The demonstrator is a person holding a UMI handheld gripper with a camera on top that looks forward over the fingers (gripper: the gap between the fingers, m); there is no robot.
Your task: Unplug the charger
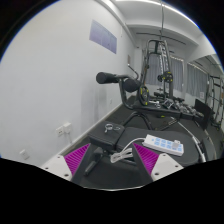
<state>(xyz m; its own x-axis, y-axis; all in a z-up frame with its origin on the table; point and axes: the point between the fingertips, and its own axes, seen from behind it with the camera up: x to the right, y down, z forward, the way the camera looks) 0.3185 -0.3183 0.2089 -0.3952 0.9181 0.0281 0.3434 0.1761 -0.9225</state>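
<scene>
My gripper point(114, 165) is open, its magenta pads point(78, 160) standing wide apart low over a dark table point(130, 135). Between the fingers lie a small black object point(96, 158), which may be the charger, and a coiled white cable point(123, 154); neither finger touches them. A white power strip point(165, 146) lies just ahead of the right finger. I cannot tell whether anything is plugged into it. A flat black device point(101, 138) rests just beyond the left finger.
A white wall point(50, 80) runs along the left, with a wall socket point(65, 128) low down. A black arm on a stand point(115, 78) and metal frames point(160, 70) rise over the far end of the table, near bright windows.
</scene>
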